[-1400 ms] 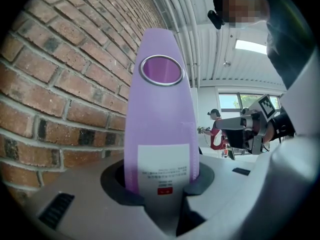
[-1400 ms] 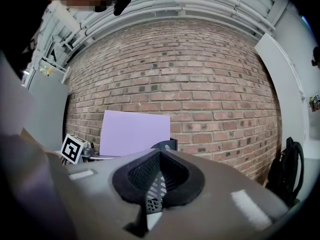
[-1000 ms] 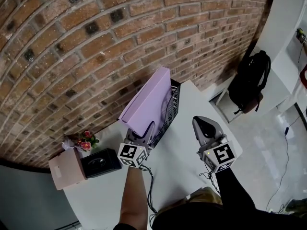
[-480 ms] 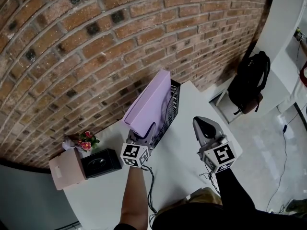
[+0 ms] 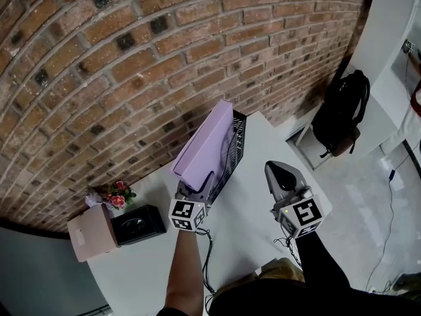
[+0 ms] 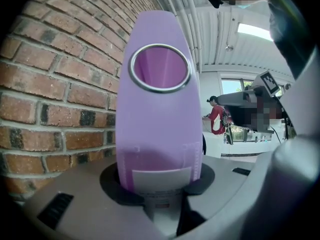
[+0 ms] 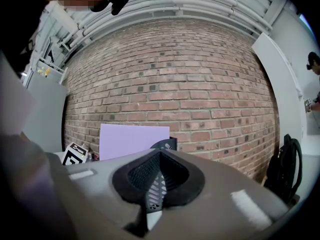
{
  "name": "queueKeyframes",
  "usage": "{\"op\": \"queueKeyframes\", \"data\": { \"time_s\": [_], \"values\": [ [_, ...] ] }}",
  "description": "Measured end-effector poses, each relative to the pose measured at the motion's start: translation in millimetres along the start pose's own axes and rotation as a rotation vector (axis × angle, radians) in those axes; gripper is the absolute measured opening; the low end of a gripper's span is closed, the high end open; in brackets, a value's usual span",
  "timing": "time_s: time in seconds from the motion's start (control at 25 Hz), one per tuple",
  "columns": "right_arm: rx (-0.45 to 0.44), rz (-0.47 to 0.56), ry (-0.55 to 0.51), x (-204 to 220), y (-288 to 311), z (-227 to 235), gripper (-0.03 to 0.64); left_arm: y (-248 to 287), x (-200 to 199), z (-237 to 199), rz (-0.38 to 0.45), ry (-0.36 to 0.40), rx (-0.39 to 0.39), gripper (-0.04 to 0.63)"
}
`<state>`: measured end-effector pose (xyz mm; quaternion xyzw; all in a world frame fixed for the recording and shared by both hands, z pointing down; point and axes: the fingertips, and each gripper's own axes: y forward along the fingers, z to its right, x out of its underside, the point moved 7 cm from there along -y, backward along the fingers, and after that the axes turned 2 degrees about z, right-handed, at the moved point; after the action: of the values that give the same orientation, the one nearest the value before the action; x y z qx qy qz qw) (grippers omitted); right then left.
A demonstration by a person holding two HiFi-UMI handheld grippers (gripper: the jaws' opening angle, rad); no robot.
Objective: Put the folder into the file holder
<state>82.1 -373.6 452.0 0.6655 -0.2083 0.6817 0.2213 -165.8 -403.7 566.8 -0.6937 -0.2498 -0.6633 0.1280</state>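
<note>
The left gripper point(image 5: 197, 189) is clamped on the spine of a lilac ring-binder folder with a metal-rimmed finger hole point(image 6: 160, 109). In the left gripper view, the spine's white label sits right between the pads. In the head view the folder point(image 5: 204, 147) rises at a tilt away from the jaws. Its right side lies against the black wire-mesh file holder point(image 5: 234, 151), which stands on the white table point(image 5: 256, 212) close to the red brick wall point(image 5: 131, 58). I cannot tell whether the folder's lower edge is already inside the holder.

The right gripper point(image 5: 279, 176) hangs over the table well to the right, apart from the holder. Its ribbed pads are pressed together with nothing between them point(image 7: 152, 186).

To the left on the table are a black box point(image 5: 138, 224), a pale pink box point(image 5: 92, 233) touching it, and a small bunch of pink flowers point(image 5: 116, 193) behind them. None of these is near the holder's opening. A black backpack point(image 5: 342, 114) leans by a white panel off the table's far right corner.
</note>
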Motion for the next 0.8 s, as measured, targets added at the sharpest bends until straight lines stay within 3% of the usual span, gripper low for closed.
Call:
{"op": "queueKeyframes", "data": {
  "time_s": [0.16,0.44,0.8],
  "values": [
    [-0.001,0.005,-0.004,1,0,-1,0.0,0,3,3,-0.009,0.042,-0.001,0.166],
    [0.014,0.006,0.01,1,-3,3,0.0,7,9,20,-0.049,0.229,-0.052,0.189],
    [0.019,0.022,0.008,-6,-11,1,0.0,8,10,22,-0.058,0.233,-0.04,0.196]
  ]
}}
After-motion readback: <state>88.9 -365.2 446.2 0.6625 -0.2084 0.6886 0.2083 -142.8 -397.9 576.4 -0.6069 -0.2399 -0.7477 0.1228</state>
